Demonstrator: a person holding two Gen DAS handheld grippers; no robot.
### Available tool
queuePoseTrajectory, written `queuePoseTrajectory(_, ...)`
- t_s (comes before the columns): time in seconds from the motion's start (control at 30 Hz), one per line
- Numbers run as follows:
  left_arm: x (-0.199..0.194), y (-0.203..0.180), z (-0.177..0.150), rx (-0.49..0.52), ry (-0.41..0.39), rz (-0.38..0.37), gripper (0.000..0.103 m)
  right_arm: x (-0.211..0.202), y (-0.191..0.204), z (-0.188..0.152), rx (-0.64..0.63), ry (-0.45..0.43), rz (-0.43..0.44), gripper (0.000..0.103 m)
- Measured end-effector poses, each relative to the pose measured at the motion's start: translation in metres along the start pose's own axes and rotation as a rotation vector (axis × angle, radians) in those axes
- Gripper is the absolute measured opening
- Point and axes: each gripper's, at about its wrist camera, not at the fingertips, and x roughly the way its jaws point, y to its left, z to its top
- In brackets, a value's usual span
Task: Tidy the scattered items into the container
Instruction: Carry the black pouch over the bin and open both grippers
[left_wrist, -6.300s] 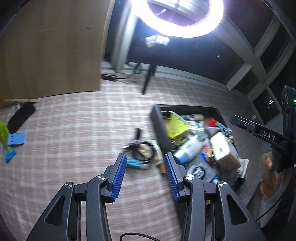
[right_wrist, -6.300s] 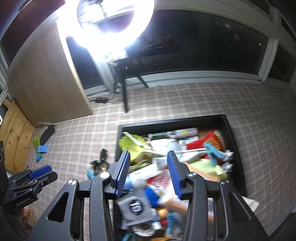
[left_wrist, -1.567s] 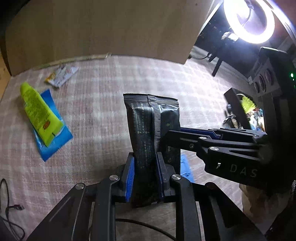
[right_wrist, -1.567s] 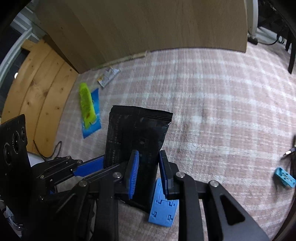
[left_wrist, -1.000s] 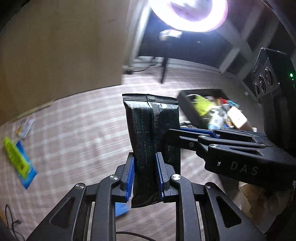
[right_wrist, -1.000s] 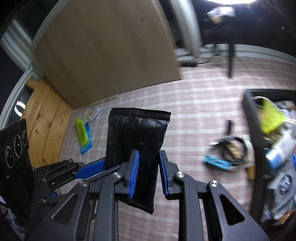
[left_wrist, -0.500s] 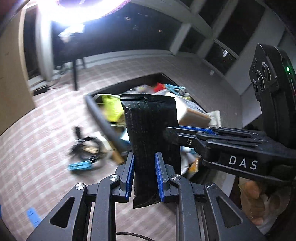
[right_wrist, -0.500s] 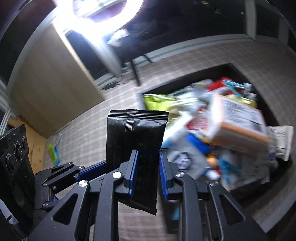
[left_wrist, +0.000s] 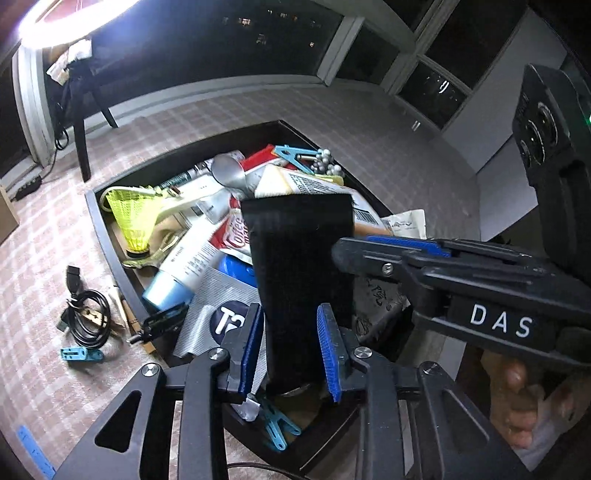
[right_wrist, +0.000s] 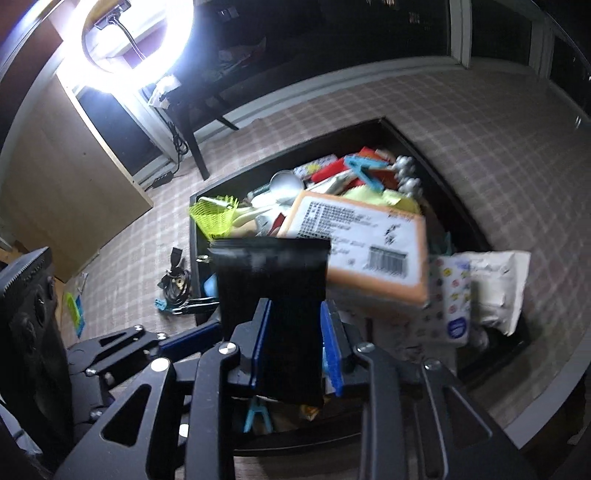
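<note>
A black pouch (left_wrist: 299, 277) stands upright between the blue pads of my left gripper (left_wrist: 289, 310), whose jaws are opening. The same black pouch (right_wrist: 280, 295), blurred at its top, is also between the pads of my right gripper (right_wrist: 294, 306), and those jaws are opening too. Neither pair of pads presses it now. Below lies the black container (left_wrist: 107, 236), heaped with packets, a tube, a yellow shuttlecock (left_wrist: 133, 214) and an orange-edged box (right_wrist: 354, 247). My right gripper's fingers (left_wrist: 388, 254) reach in from the right.
A coiled black cable (left_wrist: 86, 314) and a light-blue clip (left_wrist: 79, 354) lie on the checked carpet left of the container. A green tube on a blue packet (right_wrist: 74, 306) lies farther left. A ring light (right_wrist: 129, 48) and a wooden cabinet (right_wrist: 62, 177) stand behind.
Both grippers carried the pouch from the carpet by the cabinet over the container. Their jaws have widened and the pouch has dropped a little away from the cameras.
</note>
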Motion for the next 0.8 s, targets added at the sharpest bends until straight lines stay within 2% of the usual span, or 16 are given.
queuePoseTrajectory(0.07,-0.004,0.002,0.001,0.001,-0.01,0.017,0.027,-0.004,-0.002,0.0,0.002,-0.014,-0.011,0.036)
queuePoseTrajectory(0.2,-0.015,0.007,-0.001,-0.017,-0.027,0.034,0.027,-0.017,0.0,-0.001,0.009,-0.049,0.001,0.036)
queuePoseTrajectory(0.4,-0.033,0.029,-0.02,-0.067,-0.04,0.092,0.03,-0.027,0.023,-0.002,-0.026,-0.074,0.053,0.036)
queuePoseTrajectory(0.6,-0.064,0.08,-0.055,-0.174,-0.045,0.178,0.031,-0.017,0.061,-0.01,-0.088,-0.048,0.101,0.036)
queuePoseTrajectory(0.8,-0.095,0.14,-0.098,-0.319,-0.052,0.259,0.031,-0.002,0.112,-0.02,-0.216,-0.014,0.168,0.036)
